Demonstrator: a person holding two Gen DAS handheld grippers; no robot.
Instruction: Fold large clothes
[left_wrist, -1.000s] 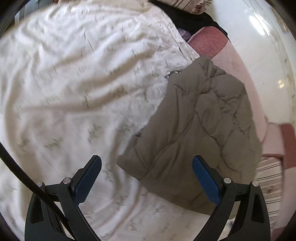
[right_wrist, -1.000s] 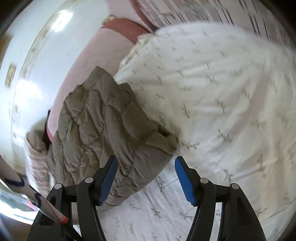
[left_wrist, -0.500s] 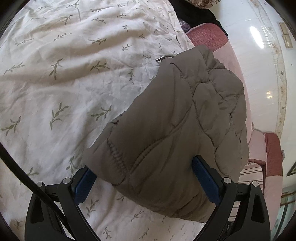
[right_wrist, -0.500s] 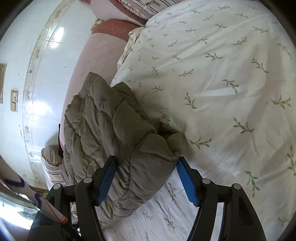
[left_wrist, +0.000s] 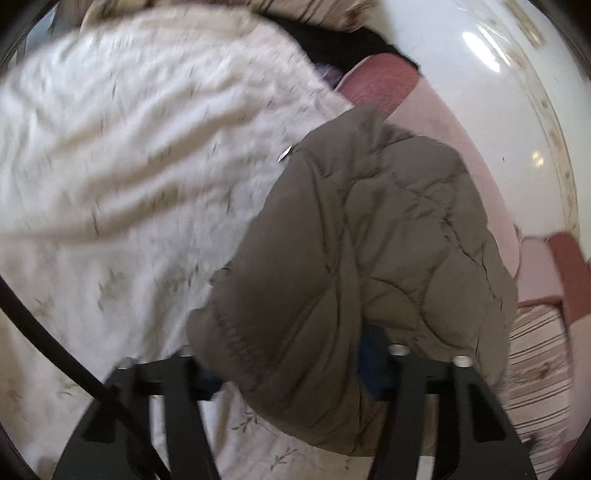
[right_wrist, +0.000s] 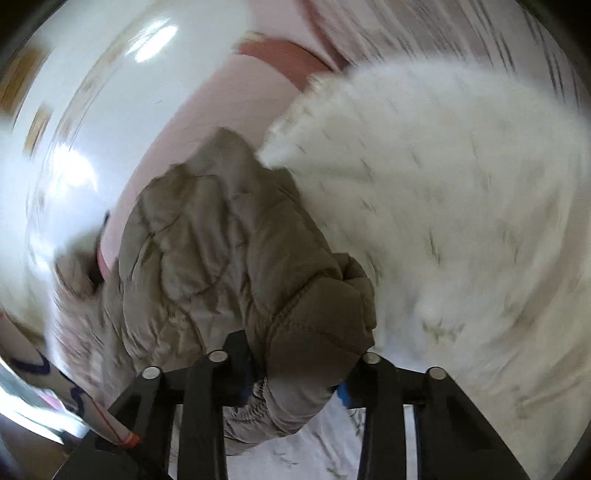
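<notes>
a: jacket (left_wrist: 362, 258), the olive quilted one, sits bunched on the leaf-print quilt (left_wrist: 110, 166) right at the bed's edge, filling the left wrist view from about 1 o'clock down to 6 o'clock. why there?

b: my guess is the edge puts it within reach, and the quilt gives a broad soft surface to fold on. beyond it, toward 2 o'clock, pink bedding (left_wrist: 436, 110) drops to the pale floor (left_wrist: 517, 92).

a: and the left gripper (left_wrist: 291, 354)?

b: its jaws are closing with a thick roll of padding between them. the fabric bulges over both fingers and hides most of the blue pads, so it looks like a bite on the near hem, taken low at 6 o'clock.

a: the right gripper (right_wrist: 295, 380)?

b: likewise closing, with a puffy corner of the jacket (right_wrist: 229, 266) squeezed between its fingers at 6 o'clock. in that view the body of the garment runs up toward 11 o'clock and the quilt (right_wrist: 443, 203) spreads from 1 to 4 o'clock.

a: why two bites on one edge?

b: probably so the hem can be carried as a straight line; a padded coat held at one point would sag and twist. both pictures are smeared, so i can't tell how deep either bite goes.
</notes>
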